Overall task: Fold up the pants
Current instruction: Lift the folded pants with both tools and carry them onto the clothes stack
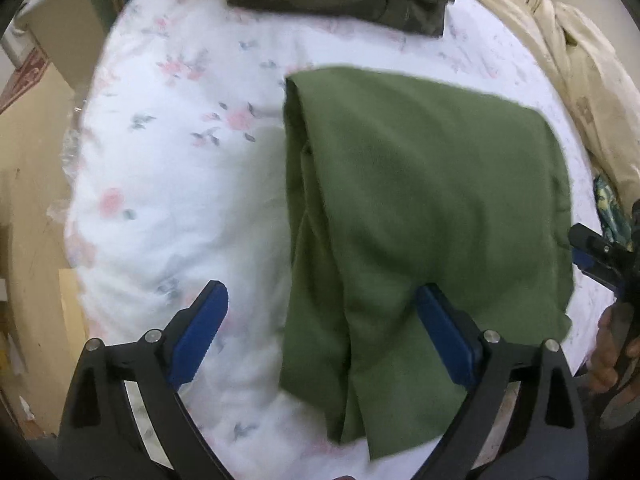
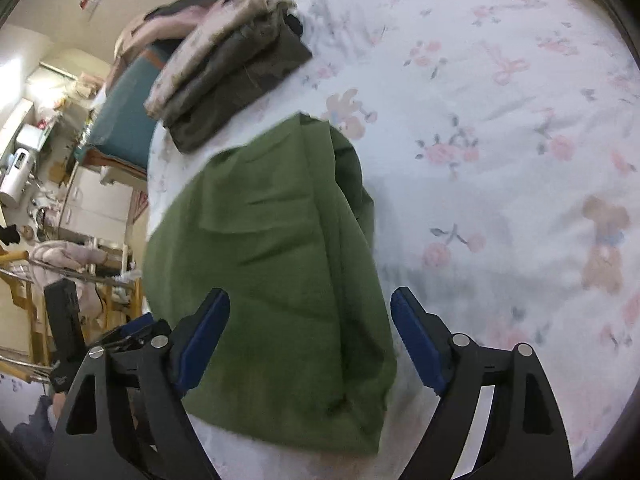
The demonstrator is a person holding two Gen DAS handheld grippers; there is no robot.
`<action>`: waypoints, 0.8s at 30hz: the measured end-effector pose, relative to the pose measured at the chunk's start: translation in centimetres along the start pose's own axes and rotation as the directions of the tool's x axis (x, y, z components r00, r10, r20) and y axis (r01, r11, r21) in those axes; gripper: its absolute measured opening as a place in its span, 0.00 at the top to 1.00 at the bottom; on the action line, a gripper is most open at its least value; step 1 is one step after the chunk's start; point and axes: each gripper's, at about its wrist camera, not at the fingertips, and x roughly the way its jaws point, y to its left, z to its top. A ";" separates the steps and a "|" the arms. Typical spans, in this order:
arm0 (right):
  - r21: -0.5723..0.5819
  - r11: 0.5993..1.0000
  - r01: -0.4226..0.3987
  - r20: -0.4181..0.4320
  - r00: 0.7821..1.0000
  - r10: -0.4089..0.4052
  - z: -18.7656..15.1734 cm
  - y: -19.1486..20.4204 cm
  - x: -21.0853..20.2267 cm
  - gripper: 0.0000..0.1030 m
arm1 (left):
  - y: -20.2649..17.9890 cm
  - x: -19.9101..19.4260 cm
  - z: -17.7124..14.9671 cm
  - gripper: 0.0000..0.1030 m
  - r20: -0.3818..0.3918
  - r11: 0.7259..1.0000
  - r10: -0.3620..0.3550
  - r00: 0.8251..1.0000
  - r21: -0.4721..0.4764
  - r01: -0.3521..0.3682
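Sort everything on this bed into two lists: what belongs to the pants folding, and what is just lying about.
Part of the job:
- green pants, folded on the bed
- left gripper, open
- right gripper, open

Lying about:
- stack of folded clothes
- floral bedsheet
- beige quilt at the bed's edge

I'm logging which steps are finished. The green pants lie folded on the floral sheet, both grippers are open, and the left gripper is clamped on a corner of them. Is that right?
Not quite. The left gripper is open too and holds nothing, as the left wrist view shows. The green pants do lie folded on the floral sheet, and the right gripper is open above them.
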 end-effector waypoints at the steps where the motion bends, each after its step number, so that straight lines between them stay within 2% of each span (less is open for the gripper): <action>1: 0.008 1.000 0.004 -0.011 1.000 -0.004 -0.2 -0.4 0.6 0.18 | -0.1 0.9 0.2 0.09 -0.011 1.000 -0.004 1.000 -0.011 0.003; 4: 0.072 0.997 -0.031 -0.081 0.996 0.037 -0.6 -1.9 3.3 0.16 | -0.3 2.7 0.3 0.09 -0.031 0.999 -0.040 0.999 -0.015 0.039; 7: 0.053 0.998 -0.033 -0.084 0.996 0.037 -0.9 -1.6 4.0 0.08 | -0.7 3.9 0.7 0.12 -0.035 0.999 -0.053 0.998 0.010 0.053; 8: 0.035 0.999 -0.033 -0.094 0.995 0.036 -1.1 -1.2 4.0 0.08 | -0.9 4.0 0.8 0.23 -0.039 0.997 -0.066 0.997 0.022 0.067; 9: 0.014 0.999 -0.048 -0.113 0.992 0.050 -1.2 -0.8 4.2 0.09 | -1.3 3.9 0.8 0.47 -0.042 0.995 -0.093 0.995 0.038 0.095; 10: -0.009 0.998 -0.060 -0.131 0.990 0.058 -1.3 -0.3 4.6 0.14 | -1.8 3.7 0.8 0.59 -0.052 0.988 -0.134 0.990 0.072 0.137; 11: -0.022 0.997 -0.070 -0.143 0.988 0.066 -1.5 0.0 5.0 0.20 | -2.4 3.7 0.9 0.72 -0.057 0.985 -0.132 0.990 0.102 0.137; 12: -0.013 0.994 -0.107 -0.160 0.982 0.103 -1.7 0.3 5.3 0.39 | -2.8 3.5 0.9 0.84 -0.054 0.984 -0.117 0.992 0.125 0.123; 13: 0.005 0.992 -0.123 -0.164 0.979 0.122 -1.6 0.3 5.4 0.53 | -3.0 3.3 0.8 0.87 -0.048 0.983 -0.122 0.991 0.131 0.127; 16: -0.105 0.988 -0.114 -0.128 0.987 0.100 -1.5 2.6 4.2 0.75 | -3.2 1.3 1.0 0.93 -0.013 0.985 -0.137 0.990 0.104 0.138; 18: -0.117 0.984 -0.133 -0.068 0.990 0.126 -1.3 3.5 2.4 0.78 | -3.4 -0.7 1.6 0.93 0.031 0.984 -0.149 0.988 0.104 0.145; 20: -0.153 0.981 -0.121 0.029 0.992 0.126 -0.7 4.7 0.2 0.79 | -3.6 -3.6 2.3 0.93 0.101 0.978 -0.189 0.977 0.112 0.178; 22: -0.154 0.972 -0.179 0.093 0.976 0.195 0.3 6.1 -1.8 0.80 | -3.7 -6.0 3.5 0.93 0.162 0.973 -0.222 0.962 0.099 0.208; 24: -0.215 0.960 -0.182 0.140 0.967 0.214 1.8 7.9 -3.5 0.80 | -3.9 -7.9 5.3 0.93 0.213 0.971 -0.231 0.949 0.111 0.211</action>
